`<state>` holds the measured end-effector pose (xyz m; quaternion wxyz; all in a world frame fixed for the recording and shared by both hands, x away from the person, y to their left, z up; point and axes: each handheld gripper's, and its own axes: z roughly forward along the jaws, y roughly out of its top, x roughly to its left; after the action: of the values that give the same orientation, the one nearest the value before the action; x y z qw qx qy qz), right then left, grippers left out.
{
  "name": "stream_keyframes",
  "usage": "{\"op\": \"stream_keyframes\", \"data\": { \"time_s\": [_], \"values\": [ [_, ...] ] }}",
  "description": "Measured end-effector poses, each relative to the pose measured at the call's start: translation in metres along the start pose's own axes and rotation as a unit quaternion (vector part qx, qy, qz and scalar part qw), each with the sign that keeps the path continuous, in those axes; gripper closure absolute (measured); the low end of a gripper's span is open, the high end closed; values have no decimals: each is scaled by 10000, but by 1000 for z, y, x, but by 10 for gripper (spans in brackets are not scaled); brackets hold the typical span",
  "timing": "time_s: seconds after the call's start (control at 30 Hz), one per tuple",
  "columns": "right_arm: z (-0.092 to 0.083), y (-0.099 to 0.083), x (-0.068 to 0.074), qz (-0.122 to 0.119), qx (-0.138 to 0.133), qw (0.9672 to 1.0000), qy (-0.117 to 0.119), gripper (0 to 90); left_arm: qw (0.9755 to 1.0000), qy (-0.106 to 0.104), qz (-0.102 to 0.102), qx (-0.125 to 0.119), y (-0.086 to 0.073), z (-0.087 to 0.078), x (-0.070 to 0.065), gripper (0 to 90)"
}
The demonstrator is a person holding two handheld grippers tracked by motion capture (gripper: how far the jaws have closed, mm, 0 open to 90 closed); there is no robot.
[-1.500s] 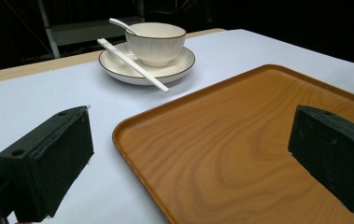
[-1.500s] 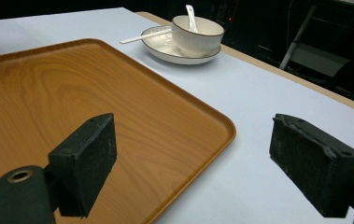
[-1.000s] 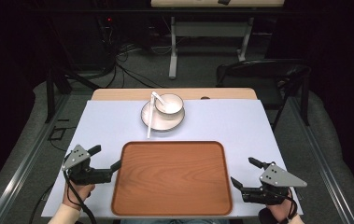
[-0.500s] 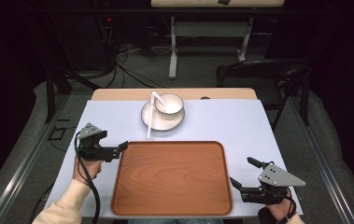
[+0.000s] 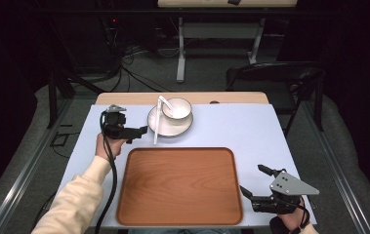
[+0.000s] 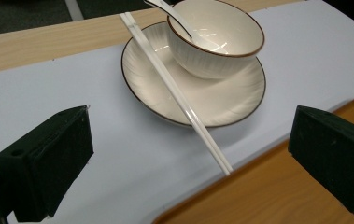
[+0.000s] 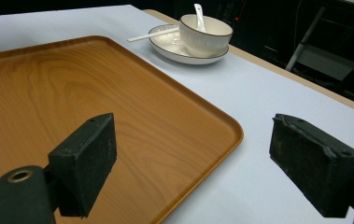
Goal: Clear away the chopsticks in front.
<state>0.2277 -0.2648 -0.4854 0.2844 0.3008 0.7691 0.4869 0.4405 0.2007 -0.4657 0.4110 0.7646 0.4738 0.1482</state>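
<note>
White chopsticks lie across the plate, tips overhanging toward the tray — untouched, nothing moved yet. Left gripper hovers just beside the plate, jaws wide apart; right gripper waits by the tray's corner, likewise spread — all lifting remains.

I see glossy glazed ceramic bowl and plate, smooth white plastic-looking chopsticks, satin wood-grain tray, matt pale table cover.
</note>
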Motion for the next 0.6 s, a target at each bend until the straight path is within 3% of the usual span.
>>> {"op": "stream_keyframes", "data": {
  "time_s": [0.13,0.37,0.43,0.6],
  "values": [
    [0,0,0,5,-13,10000,4,142,9997,41,-185,168,15,21,6,30],
    [0,0,0,2,-8,10000,8,142,9983,199,-358,406,43,54,17,159],
    [0,0,0,-8,-4,10000,22,142,9977,251,-321,535,47,63,18,220],
    [-1,0,0,5,1,10000,22,142,9953,414,-448,759,53,85,24,312]
  ]
}}
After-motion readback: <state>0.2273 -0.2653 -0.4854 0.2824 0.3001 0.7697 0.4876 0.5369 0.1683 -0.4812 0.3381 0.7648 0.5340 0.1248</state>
